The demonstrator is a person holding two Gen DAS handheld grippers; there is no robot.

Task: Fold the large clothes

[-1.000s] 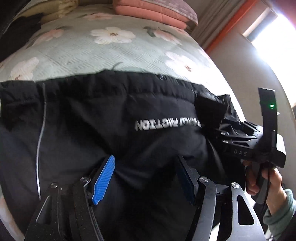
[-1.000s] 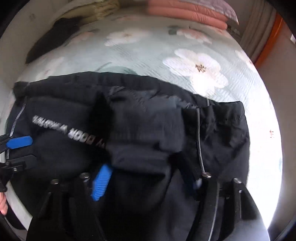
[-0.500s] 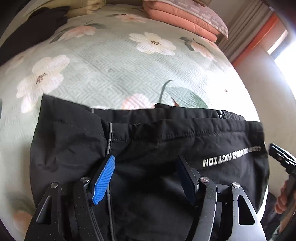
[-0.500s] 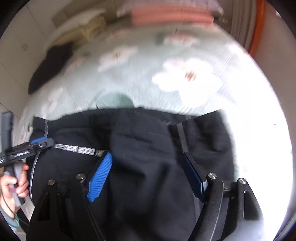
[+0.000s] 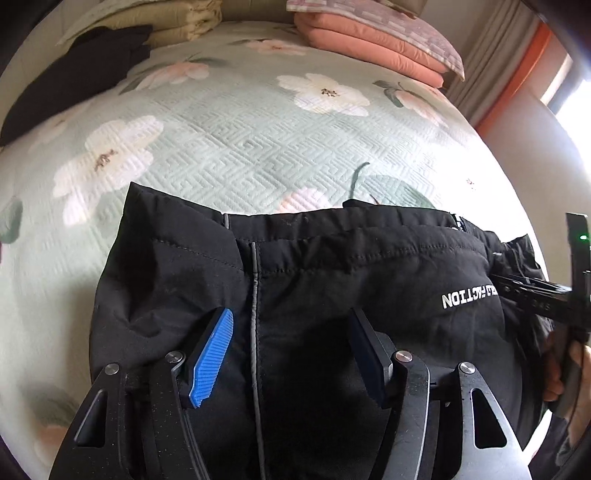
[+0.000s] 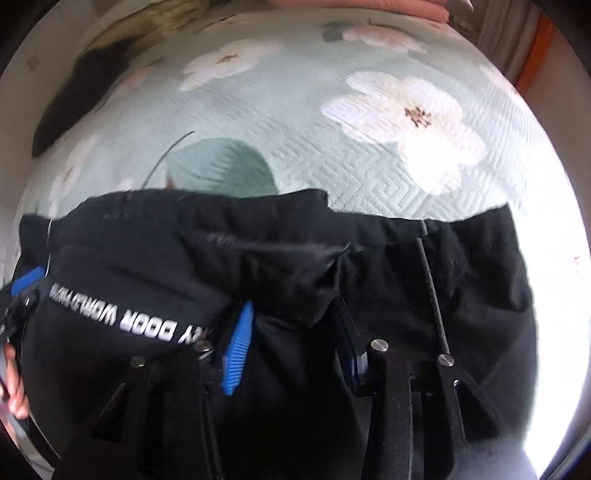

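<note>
The left gripper (image 5: 291,350) points steeply down over the black jacket (image 5: 332,266), its jaws standing well apart with the cloth spread flat beneath them; the blue pad (image 5: 210,354) of one finger lies to the left of a grey piped seam (image 5: 255,295) and the dark pad of the other to its right, so the seam runs up between the two; whether either pad presses into the cloth cannot be told. The right gripper (image 6: 295,343) also points down onto the jacket; its jaws have just been closing and stand about half apart, with a raised fold of black cloth (image 6: 295,280) between the blue finger and the dark one; from this blurred view I cannot tell whether the pads already pinch it. Outward from the claws, the jacket lies across the near part of a pale green flowered bedspread (image 5: 258,147), its far edge running nearly straight from side to side; white lettering (image 5: 469,295) sits between the two grippers, upside down in both views. In the left wrist view the right gripper and the hand (image 5: 569,365) holding it show at the jacket's right end. At the head of the bed lie folded pink bedding (image 5: 369,40), folded cream bedding (image 5: 177,18) and a dark garment (image 5: 74,74), all well apart from the jacket.
</note>
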